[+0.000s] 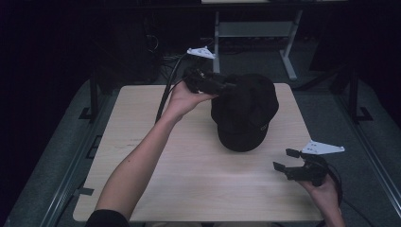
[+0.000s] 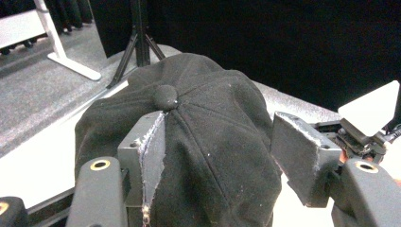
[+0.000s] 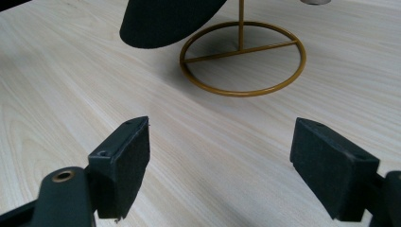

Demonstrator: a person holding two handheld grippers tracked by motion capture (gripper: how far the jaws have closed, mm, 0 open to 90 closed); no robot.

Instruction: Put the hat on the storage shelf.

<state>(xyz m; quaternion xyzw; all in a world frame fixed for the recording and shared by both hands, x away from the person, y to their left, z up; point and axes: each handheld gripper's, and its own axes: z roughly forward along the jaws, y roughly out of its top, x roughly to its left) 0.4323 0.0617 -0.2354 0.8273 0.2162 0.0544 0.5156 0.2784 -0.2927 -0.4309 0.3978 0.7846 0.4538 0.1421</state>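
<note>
Here the black cap [image 1: 244,112] sits on a gold wire stand [image 3: 242,56] mid-desk [image 1: 156,156], just ahead of the left tongs [image 1: 226,87]. Their jaws straddle its crown, one pad [image 2: 150,156] against the cloth, the other clear: open, not gripping. The left forearm reaches far across. The right tongs [image 1: 285,159] hover open near the desk's edge, well short of the cap's brim.

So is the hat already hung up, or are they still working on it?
It looks nearly done: the black cap sits raised above the table, over the gold stand. In hand: the left gripper is at the cap's crown, its jaws apart around the fabric, one pad clear of it. The right gripper waits open near the table's edge. Left, probably: drawing that gripper away.
</note>
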